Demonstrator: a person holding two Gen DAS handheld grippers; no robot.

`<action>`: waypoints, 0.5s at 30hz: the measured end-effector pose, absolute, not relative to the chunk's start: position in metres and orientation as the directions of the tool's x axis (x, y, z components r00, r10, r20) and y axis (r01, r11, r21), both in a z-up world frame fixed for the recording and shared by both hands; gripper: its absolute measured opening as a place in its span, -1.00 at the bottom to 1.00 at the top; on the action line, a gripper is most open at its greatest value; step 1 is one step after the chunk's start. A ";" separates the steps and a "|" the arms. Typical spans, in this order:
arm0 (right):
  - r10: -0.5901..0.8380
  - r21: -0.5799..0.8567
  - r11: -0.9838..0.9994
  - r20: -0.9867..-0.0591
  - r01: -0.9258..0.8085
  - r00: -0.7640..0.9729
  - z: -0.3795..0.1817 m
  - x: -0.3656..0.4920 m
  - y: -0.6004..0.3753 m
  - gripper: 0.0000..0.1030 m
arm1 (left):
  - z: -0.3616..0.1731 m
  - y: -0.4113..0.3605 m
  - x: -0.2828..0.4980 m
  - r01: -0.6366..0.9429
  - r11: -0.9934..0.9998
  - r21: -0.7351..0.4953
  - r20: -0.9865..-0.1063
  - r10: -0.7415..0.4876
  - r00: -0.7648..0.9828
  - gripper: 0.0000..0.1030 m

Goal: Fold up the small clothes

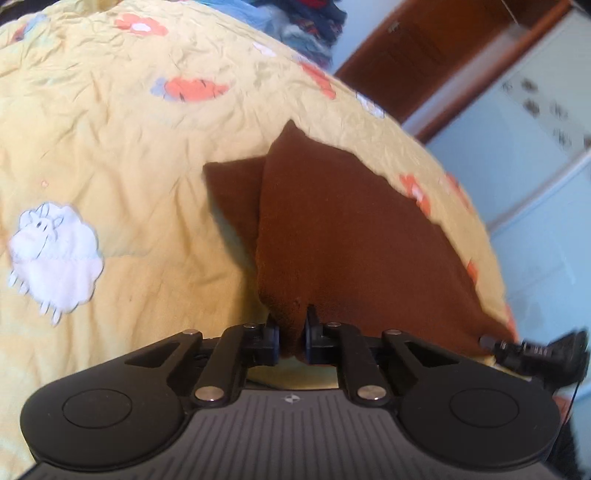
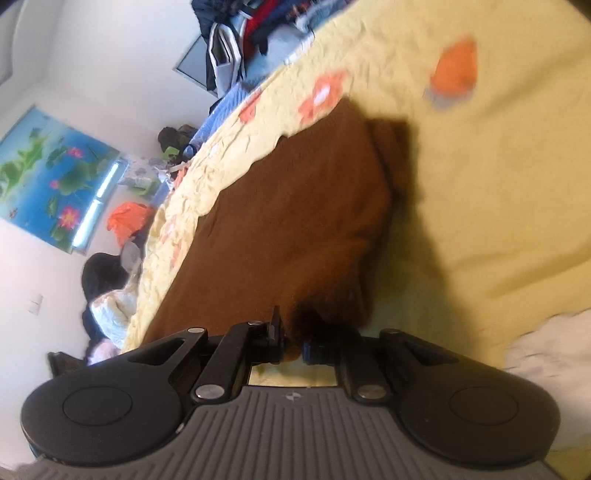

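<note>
A small brown garment [image 1: 332, 236] lies on a yellow patterned quilt [image 1: 110, 147], one layer folded over another. In the left wrist view my left gripper [image 1: 292, 332] is shut on the near edge of the brown cloth, which bunches between the pads. The tip of the other gripper [image 1: 532, 349] shows at the garment's right corner. In the right wrist view the same brown garment [image 2: 288, 221] stretches away along the quilt [image 2: 498, 184], and my right gripper [image 2: 291, 345] is shut on its near edge.
A pile of mixed clothes [image 2: 258, 33] sits at the far end of the bed. A white cloth [image 2: 554, 343] lies on the quilt at right. A sheep patch [image 1: 55, 258] marks the quilt. A wooden door [image 1: 443, 55] and a lotus poster [image 2: 55, 173] stand beyond the bed edge.
</note>
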State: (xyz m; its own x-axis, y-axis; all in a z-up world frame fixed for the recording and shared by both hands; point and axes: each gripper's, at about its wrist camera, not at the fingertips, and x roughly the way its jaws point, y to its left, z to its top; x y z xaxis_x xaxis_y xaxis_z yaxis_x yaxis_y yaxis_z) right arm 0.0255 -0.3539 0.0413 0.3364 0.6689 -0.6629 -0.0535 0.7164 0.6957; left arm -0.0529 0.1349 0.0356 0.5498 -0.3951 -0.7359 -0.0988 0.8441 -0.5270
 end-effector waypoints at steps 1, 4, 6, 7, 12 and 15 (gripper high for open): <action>0.643 0.666 0.744 -0.694 -0.052 0.324 0.037 0.027 -0.355 -0.72 | 0.029 0.132 -0.052 -0.097 0.864 -0.494 -0.757 -0.372 0.538 -0.78; 0.658 0.678 0.734 -0.696 -0.040 0.287 0.020 0.027 -0.359 -0.59 | 0.033 0.129 -0.055 -0.058 0.882 -0.468 -0.747 -0.359 0.560 -0.58; 0.655 0.680 0.732 -0.692 -0.029 0.305 0.029 0.030 -0.359 0.01 | 0.044 0.131 -0.058 -0.058 0.898 -0.437 -0.740 -0.322 0.590 -0.04; 0.646 0.677 0.735 -0.684 -0.035 0.340 0.036 0.030 -0.360 0.51 | 0.050 0.132 -0.061 -0.064 0.907 -0.415 -0.727 -0.289 0.623 0.45; 0.489 0.497 0.857 -0.695 -0.140 0.528 0.080 0.035 -0.353 0.68 | 0.074 0.135 -0.053 -0.050 0.935 -0.351 -0.673 -0.215 0.707 0.73; 0.494 0.443 0.867 -0.696 -0.230 0.522 0.085 0.050 -0.334 0.68 | 0.065 0.121 -0.032 -0.021 0.950 -0.312 -0.704 -0.216 0.677 0.71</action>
State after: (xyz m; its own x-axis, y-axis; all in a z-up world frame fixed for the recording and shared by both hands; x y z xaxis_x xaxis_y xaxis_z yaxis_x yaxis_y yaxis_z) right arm 0.0495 -0.3342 0.0848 0.5219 0.4936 -0.6957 -0.2296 0.8668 0.4427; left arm -0.0319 0.1211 0.0653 0.6765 -0.2165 -0.7039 -0.0206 0.9499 -0.3119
